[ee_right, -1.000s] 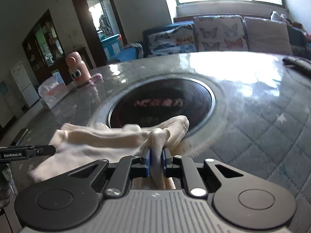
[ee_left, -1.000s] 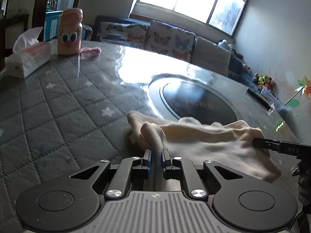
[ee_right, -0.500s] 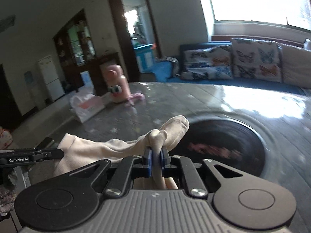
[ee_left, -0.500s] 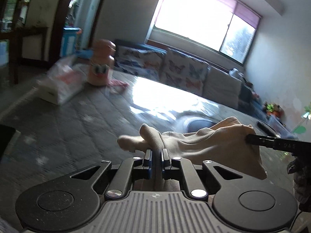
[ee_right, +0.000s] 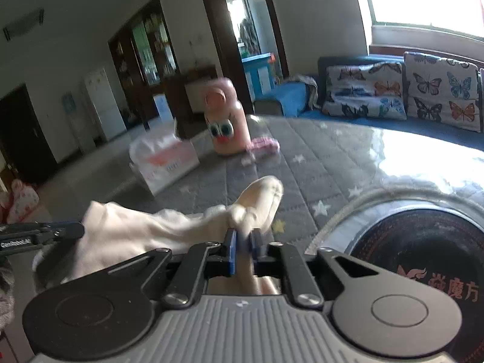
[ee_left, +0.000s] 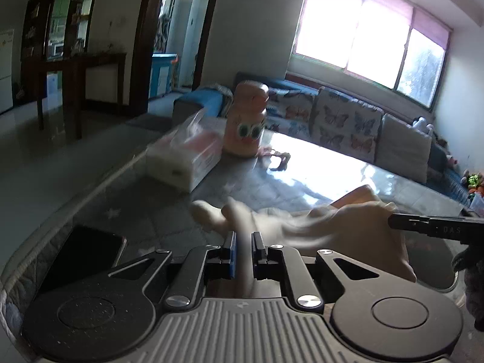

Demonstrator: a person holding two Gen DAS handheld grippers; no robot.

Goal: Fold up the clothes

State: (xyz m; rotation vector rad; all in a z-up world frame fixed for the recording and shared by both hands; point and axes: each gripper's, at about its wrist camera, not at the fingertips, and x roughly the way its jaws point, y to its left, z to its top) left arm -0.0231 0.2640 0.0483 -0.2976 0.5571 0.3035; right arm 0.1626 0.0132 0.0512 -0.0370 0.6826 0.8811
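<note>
Cream garment [ee_left: 348, 230] stretched between two handheld grippers above a quilted grey table cover [ee_left: 145, 211], in a living room

Left gripper [ee_left: 243, 251] level and pointing forward over the table's near edge, jaws clenched on a bunched fold of the cloth, a blurred knob of fabric poking out past the fingertips. Right gripper [ee_right: 243, 249] likewise level, jaws pinched on the opposite end of the same garment, a rounded tuft of cloth standing up just beyond the blue pads [ee_right: 231, 251]. Each tool visible from the other's camera: right gripper's dark finger entering from the right edge of the left wrist view [ee_left: 435, 228], touching the cloth; left gripper's finger entering from the left edge of the right wrist view [ee_right: 42, 231], at the cloth's far corner. A gloved hand [ee_left: 472, 278] dimly seen at the right margin behind that finger.

Garment hanging in a loose span between the two grips, lower edge drooping toward the table; whether touching the surface, cannot tell through motion blur.

Beyond, on the table: pink bottle with cartoon eyes [ee_right: 225, 124] standing upright, white tissue box [ee_right: 165, 160] just beside it, small pink item [ee_right: 266, 145] at the bottle's foot. Dark phone [ee_left: 84, 257] lying flat near the table's edge. Round black inset [ee_right: 423, 248] with red lettering set in the tabletop to the right. Butterfly-print cushions [ee_right: 408, 90] on a sofa under a bright window [ee_left: 369, 42]
</note>
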